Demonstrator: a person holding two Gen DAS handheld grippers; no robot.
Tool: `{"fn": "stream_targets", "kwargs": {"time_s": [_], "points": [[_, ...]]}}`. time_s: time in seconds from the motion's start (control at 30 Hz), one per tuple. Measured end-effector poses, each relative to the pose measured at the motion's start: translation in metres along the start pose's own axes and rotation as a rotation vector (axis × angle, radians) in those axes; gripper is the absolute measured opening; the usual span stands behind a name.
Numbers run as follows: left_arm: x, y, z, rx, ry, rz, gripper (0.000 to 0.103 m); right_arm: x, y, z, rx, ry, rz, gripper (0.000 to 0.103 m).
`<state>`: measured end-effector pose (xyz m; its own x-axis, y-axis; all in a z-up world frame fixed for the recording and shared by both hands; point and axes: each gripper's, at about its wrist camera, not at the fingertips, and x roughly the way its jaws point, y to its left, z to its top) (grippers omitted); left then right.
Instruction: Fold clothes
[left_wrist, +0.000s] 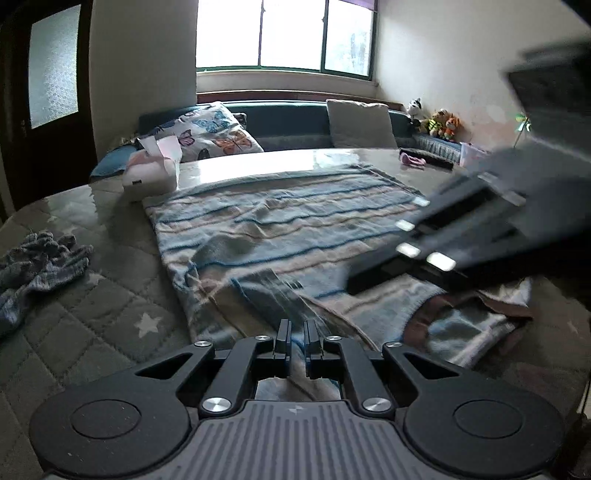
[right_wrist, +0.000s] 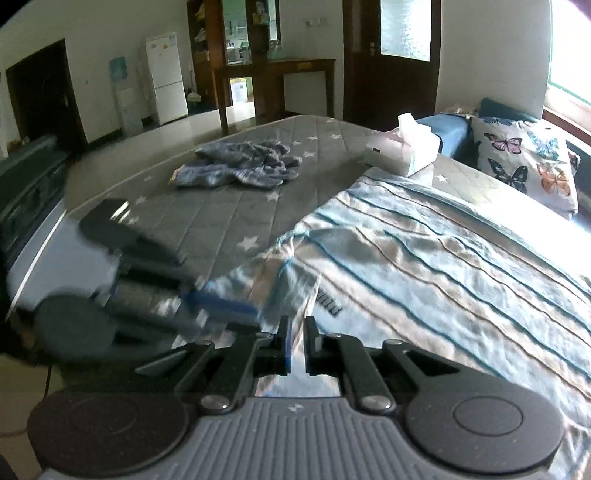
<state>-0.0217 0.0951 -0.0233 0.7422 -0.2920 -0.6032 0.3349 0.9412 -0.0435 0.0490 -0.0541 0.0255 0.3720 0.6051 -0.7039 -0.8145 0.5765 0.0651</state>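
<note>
A grey quilted mattress with white stars (right_wrist: 229, 206) fills a bright bedroom, window (left_wrist: 284, 33) beyond, a butterfly-print pillow (right_wrist: 524, 158) and a white tissue box (right_wrist: 402, 153) at its far side. The blue-and-beige striped knitted garment (left_wrist: 288, 221) lies spread flat, long axis running away toward the window. Left tool (left_wrist: 297, 334) pinches its near edge; right tool (right_wrist: 297, 332) is clamped on the fabric too.

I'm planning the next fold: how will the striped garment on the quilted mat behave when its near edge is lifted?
The striped garment is probably floppy: it lies wrinkled and flat, so it should drape from the tongs. It looks thin and likely light. The quilted mat may grip it slightly, so dragging could bunch it.
</note>
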Motion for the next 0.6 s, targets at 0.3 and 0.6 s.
{"fn": "stream_targets", "kwargs": {"time_s": [0.3, 0.6], "points": [[-0.003, -0.009, -0.01, 0.02, 0.018, -0.032, 0.009, 0.054, 0.004, 0.017, -0.038, 0.013, 0.001, 0.007], [-0.018, -0.012, -0.01, 0.07, 0.016, -0.033, 0.02, 0.029, -0.009, 0.012, -0.05, 0.012, -0.012, 0.012]]}}
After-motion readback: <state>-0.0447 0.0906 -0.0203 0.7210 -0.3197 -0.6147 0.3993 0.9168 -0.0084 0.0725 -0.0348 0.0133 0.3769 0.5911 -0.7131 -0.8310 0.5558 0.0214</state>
